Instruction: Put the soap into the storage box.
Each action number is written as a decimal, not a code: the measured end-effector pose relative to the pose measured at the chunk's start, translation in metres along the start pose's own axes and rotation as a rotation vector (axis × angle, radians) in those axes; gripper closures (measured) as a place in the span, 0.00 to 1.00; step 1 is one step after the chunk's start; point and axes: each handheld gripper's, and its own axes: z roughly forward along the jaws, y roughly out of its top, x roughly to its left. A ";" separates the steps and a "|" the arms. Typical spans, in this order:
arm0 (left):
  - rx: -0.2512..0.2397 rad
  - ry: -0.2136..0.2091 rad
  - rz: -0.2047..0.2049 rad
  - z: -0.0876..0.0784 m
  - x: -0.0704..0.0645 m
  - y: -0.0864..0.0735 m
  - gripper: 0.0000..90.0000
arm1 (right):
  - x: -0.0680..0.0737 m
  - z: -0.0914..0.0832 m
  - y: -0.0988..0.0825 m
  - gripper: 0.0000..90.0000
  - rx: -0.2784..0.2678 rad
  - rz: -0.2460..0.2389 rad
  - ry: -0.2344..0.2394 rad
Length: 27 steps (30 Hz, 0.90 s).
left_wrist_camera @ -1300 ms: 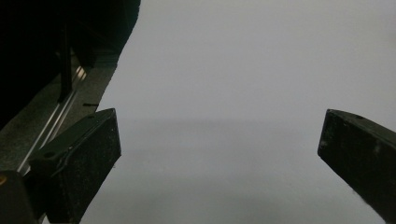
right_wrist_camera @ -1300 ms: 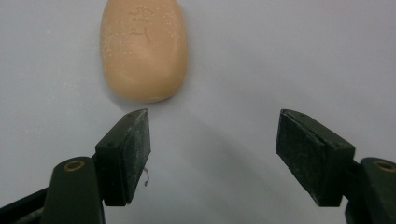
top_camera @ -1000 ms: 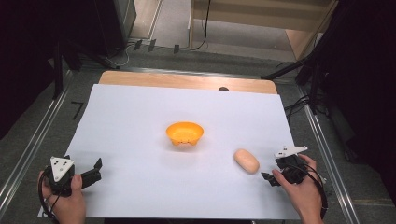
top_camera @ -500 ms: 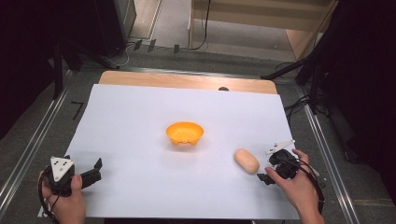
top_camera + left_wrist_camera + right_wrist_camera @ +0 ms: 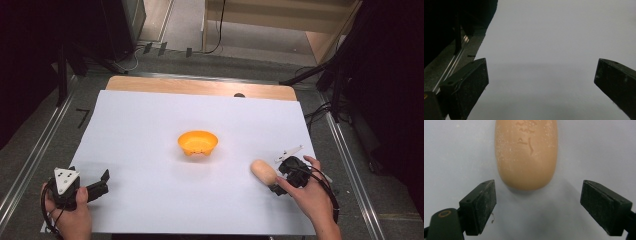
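Note:
A tan oblong potato (image 5: 263, 171) lies on the white sheet (image 5: 145, 125) at the right, with an orange bowl (image 5: 198, 142) standing empty near the middle. My right gripper (image 5: 278, 181) sits just right of the potato, pointing at it. In the right gripper view the potato's (image 5: 526, 152) rounded end lies just ahead of the right gripper (image 5: 537, 195), not between the pads. Its jaws have just been opening and stand apart. My left gripper (image 5: 100, 184) rests at the sheet's near left corner, open (image 5: 541, 72) over bare sheet.
The sheet covers a wooden table whose far edge (image 5: 200, 86) shows bare. Metal rails (image 5: 30, 165) run along the left side, seen also in the left gripper view as a rail (image 5: 456, 65), and another rail (image 5: 350, 165) runs along the right. Dark stands and cables surround the table.
My right hand has slid left toward the potato, bringing its gripper close to the potato's end. The left hand, bowl and potato have stayed in place.

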 end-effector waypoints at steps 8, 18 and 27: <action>0.001 0.000 0.000 0.000 0.000 0.000 0.00 | 0.004 0.007 0.011 0.16 0.009 0.011 0.016; 0.001 -0.001 0.000 0.000 0.000 0.000 0.00 | 0.007 0.012 0.022 0.16 0.013 0.022 0.006; 0.003 -0.001 0.002 0.000 0.000 0.000 0.00 | 0.009 0.017 0.030 0.17 0.016 0.007 -0.006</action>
